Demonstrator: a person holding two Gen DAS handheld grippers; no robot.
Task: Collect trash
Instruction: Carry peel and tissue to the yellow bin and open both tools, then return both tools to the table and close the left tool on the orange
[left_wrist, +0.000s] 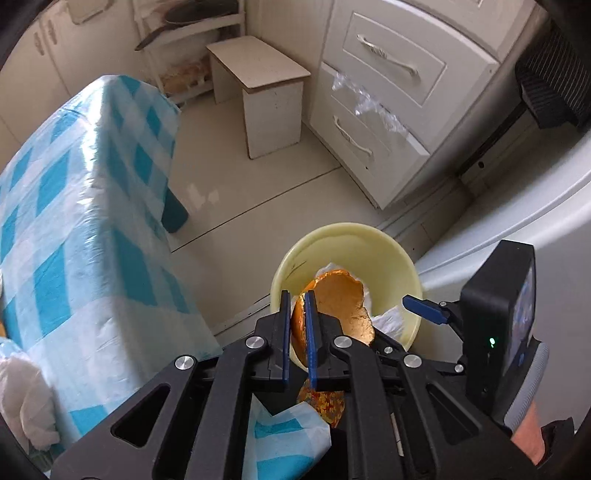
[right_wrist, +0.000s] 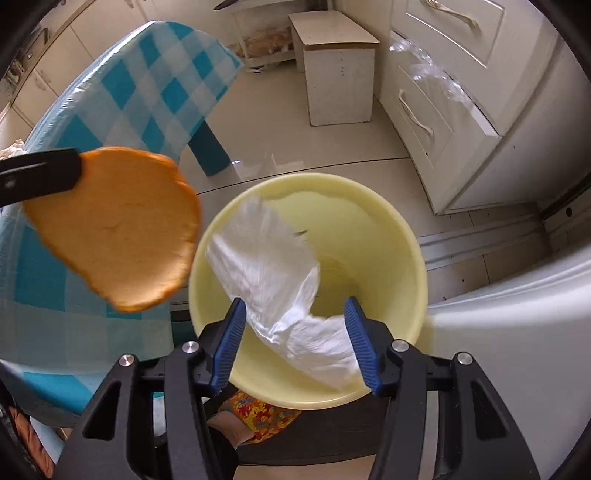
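A pale yellow bin (left_wrist: 395, 254) (right_wrist: 369, 206) stands on the floor below both grippers. My left gripper (left_wrist: 298, 299) is shut on a large orange peel (left_wrist: 343, 299) and holds it over the bin's near rim. The peel (right_wrist: 118, 225) and a left finger (right_wrist: 40, 173) show at the left of the right wrist view. My right gripper (right_wrist: 295, 306) is open above the bin. A crumpled white tissue (right_wrist: 269, 258) lies loose between its fingers, blurred, reaching down into the bin. The tissue also shows in the left wrist view (left_wrist: 388, 317).
A table with a blue and white checked cloth (left_wrist: 74, 206) (right_wrist: 155, 85) stands to the left. A small white stool (left_wrist: 266, 88) (right_wrist: 336, 74) and white drawers (left_wrist: 380, 103) (right_wrist: 436, 99) are beyond the bin. A white appliance (left_wrist: 517, 229) is at the right.
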